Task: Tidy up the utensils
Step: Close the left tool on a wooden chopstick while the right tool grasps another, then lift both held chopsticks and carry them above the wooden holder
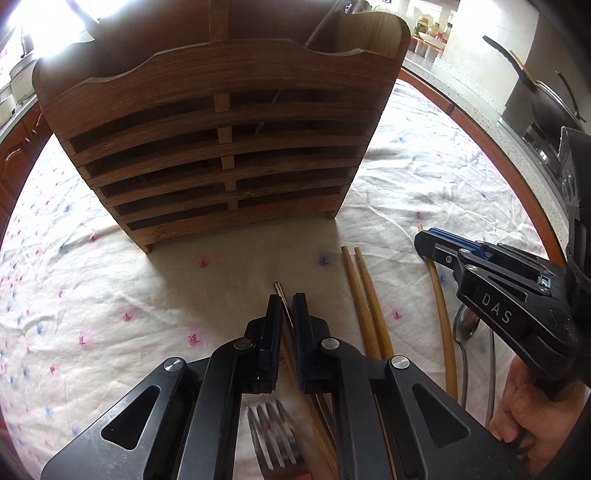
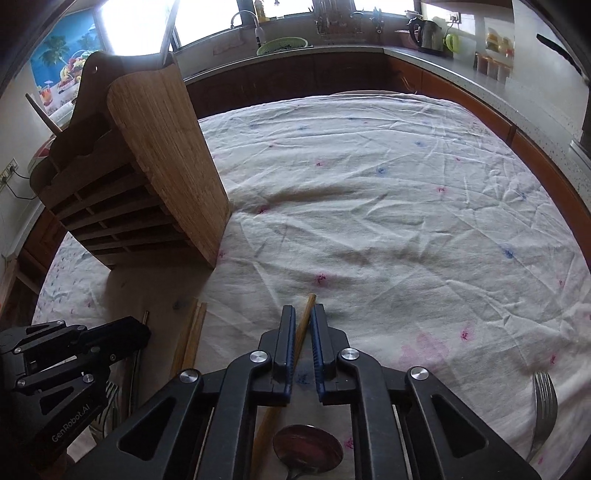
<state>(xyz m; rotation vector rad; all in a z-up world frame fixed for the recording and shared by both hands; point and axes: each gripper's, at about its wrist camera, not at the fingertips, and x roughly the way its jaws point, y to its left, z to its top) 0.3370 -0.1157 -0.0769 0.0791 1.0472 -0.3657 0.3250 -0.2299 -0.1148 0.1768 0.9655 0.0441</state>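
Observation:
A slatted wooden utensil holder (image 1: pixel 221 147) stands upright on the clothed table; it also shows in the right wrist view (image 2: pixel 147 177). My left gripper (image 1: pixel 286 301) is nearly shut around a thin metal rod (image 1: pixel 279 288) lying on the cloth. My right gripper (image 2: pixel 303 314) is nearly shut around a wooden chopstick (image 2: pixel 308 306); it shows in the left wrist view (image 1: pixel 430 240) over that chopstick (image 1: pixel 443 314). Two more wooden chopsticks (image 1: pixel 364 291) lie between the grippers. A fork (image 1: pixel 271 432) lies under the left gripper, a spoon (image 2: pixel 308 448) under the right.
A second fork (image 2: pixel 543 406) lies at the right of the white flowered tablecloth (image 2: pixel 369 184). Kitchen counters with a sink (image 2: pixel 284 46), kettle (image 2: pixel 428 35) and pans (image 1: pixel 546 99) ring the table.

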